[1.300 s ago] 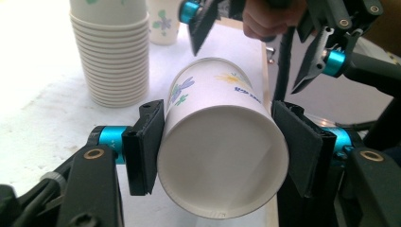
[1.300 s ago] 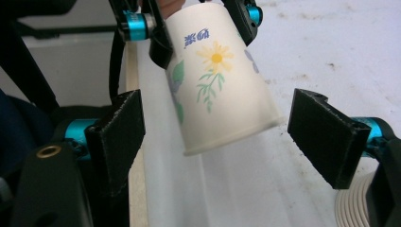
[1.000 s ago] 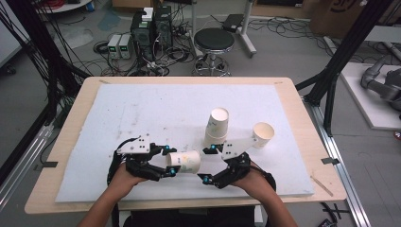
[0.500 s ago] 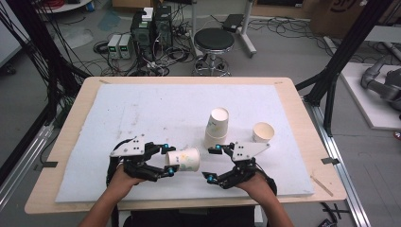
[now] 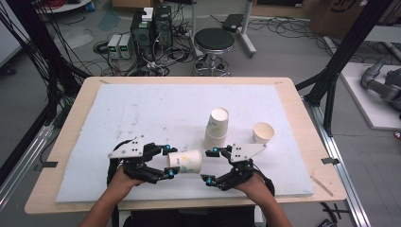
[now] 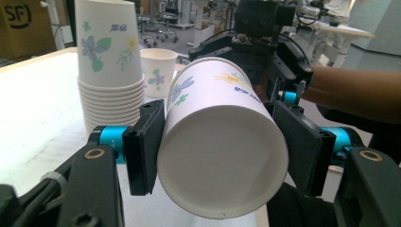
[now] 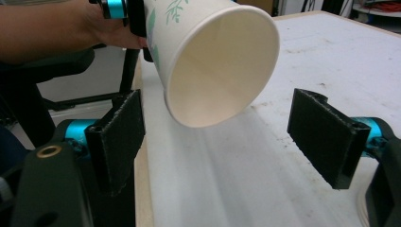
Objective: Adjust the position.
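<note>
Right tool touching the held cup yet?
Apart. The right gripper view shows the right tool open, both pads clear of the cup, which the left tool clamps.

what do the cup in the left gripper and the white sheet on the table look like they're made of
Held cup: seemingly thin paper, matte white with printed flowers; rolled rim and recessed base point to that. The left gripper clamps it.
White sheet: possibly foam board or similar; dull, scuffed, thick-edged on the wooden table, so hard to be sure.
</note>
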{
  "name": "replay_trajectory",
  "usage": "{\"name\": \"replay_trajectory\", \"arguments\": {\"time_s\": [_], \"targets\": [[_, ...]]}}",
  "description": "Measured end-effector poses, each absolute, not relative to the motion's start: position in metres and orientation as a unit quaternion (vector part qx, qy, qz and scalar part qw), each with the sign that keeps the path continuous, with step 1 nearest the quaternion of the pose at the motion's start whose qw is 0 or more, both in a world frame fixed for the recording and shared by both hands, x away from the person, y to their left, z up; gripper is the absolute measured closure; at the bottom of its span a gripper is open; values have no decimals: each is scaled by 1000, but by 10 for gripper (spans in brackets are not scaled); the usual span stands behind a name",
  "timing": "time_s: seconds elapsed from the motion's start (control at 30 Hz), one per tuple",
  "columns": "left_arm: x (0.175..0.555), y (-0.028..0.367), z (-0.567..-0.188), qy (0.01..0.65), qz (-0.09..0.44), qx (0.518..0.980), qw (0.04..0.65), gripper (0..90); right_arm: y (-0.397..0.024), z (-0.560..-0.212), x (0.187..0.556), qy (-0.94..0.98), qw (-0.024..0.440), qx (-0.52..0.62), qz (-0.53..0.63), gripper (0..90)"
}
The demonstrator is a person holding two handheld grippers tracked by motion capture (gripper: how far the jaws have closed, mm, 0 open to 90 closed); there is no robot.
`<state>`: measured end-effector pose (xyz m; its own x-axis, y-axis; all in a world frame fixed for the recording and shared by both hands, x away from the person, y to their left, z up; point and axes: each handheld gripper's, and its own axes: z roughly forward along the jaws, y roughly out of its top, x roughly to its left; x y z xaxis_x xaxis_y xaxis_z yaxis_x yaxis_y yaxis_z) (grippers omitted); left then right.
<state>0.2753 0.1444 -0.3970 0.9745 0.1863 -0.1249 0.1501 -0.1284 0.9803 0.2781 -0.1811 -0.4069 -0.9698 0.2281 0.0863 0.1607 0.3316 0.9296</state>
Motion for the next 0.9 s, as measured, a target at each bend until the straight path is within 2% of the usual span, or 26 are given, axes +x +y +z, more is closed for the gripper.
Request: {"name": "replay_trajectory", "arguments": {"time_s": [0.43,0.5,0.9], "targets": [[272,134,-397,92,-8,751,654,372,-170,-409,279,809,3,94,580,210],[273,134,-397,93,-9,749,656,372,-171,-410,281,803,-5,90,589,246],[274,137,-404,98,-27,738,667,371,-176,-410,283,782,-23,89,616,314]]}}
